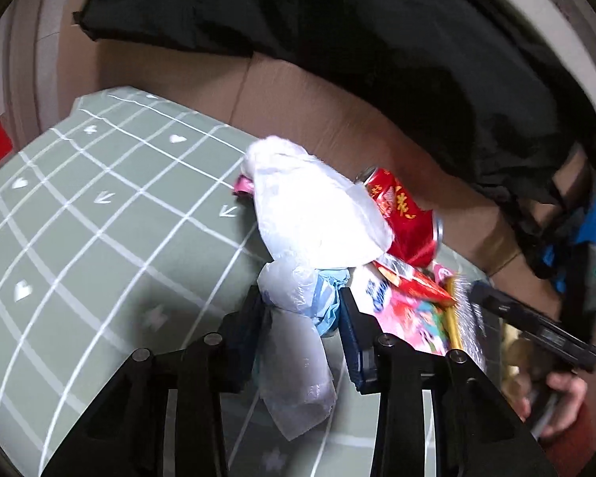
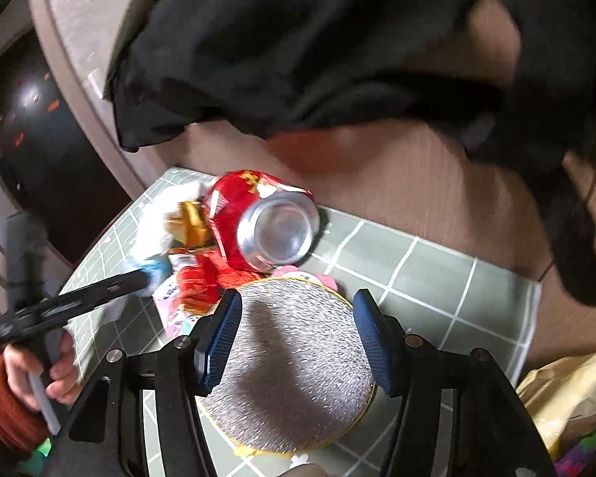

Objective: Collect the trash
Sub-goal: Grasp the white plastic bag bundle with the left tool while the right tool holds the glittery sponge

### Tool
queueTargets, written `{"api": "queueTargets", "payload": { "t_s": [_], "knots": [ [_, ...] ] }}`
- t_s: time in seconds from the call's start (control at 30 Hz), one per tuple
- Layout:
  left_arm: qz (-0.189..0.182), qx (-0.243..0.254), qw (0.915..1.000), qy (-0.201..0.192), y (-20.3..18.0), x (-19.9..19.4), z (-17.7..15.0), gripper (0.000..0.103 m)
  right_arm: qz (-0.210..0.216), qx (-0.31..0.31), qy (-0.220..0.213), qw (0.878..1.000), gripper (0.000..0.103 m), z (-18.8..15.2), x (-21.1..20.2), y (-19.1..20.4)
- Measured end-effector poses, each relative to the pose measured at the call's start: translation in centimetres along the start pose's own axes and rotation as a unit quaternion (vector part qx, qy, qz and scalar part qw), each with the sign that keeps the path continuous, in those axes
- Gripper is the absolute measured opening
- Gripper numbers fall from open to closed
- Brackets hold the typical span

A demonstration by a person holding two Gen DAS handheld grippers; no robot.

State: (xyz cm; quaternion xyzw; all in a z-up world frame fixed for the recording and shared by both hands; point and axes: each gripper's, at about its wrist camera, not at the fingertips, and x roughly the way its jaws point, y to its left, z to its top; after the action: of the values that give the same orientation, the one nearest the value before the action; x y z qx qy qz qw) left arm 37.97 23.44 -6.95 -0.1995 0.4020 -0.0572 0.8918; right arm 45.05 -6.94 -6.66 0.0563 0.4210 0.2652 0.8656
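Note:
A pile of trash lies on a table with a green grid cloth (image 1: 99, 238). In it are a dented red can (image 1: 405, 218) on its side, a white plastic bag (image 1: 318, 214), a red snack wrapper (image 1: 413, 278) and a pink wrapper (image 1: 409, 318). My left gripper (image 1: 301, 292) is shut on a crumpled clear plastic bag (image 1: 298, 357) with something light blue inside. In the right wrist view my right gripper (image 2: 298, 296) is shut on a round silver foil disc (image 2: 294, 369) with a gold rim. The red can (image 2: 258, 218) lies just beyond it.
A brown cardboard box (image 1: 318, 99) stands right behind the table, with a black garment (image 1: 337, 20) draped over it. A hand in a rust-red sleeve (image 2: 59, 365) holds the left gripper (image 2: 139, 278). A yellowish bag (image 2: 568, 397) sits off the table's right edge.

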Motion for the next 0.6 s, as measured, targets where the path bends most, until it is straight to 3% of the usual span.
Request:
{"api": "queueTargets", "payload": {
  "t_s": [0.17,0.37,0.53,0.6],
  "knots": [
    [0.012,0.019,0.9998,-0.001,0.5,-4.1,-1.6,0.038,0.058,-0.004,0.027,0.998,0.056,-2.0,0.5,2.0],
    [0.010,0.012,0.9999,0.005,1.9,-7.5,-4.1,0.038,0.065,-0.086,0.053,0.993,0.056,-5.7,-1.0,7.5],
    [0.002,0.004,0.9999,0.017,2.7,-8.7,-6.1,0.038,0.107,-0.129,0.072,0.983,0.056,-8.3,-2.8,11.0],
    [0.007,-0.001,0.9997,0.023,2.9,-8.9,-6.7,0.038,0.089,-0.152,0.066,0.982,0.056,-8.5,-3.4,12.1]
  ]
}}
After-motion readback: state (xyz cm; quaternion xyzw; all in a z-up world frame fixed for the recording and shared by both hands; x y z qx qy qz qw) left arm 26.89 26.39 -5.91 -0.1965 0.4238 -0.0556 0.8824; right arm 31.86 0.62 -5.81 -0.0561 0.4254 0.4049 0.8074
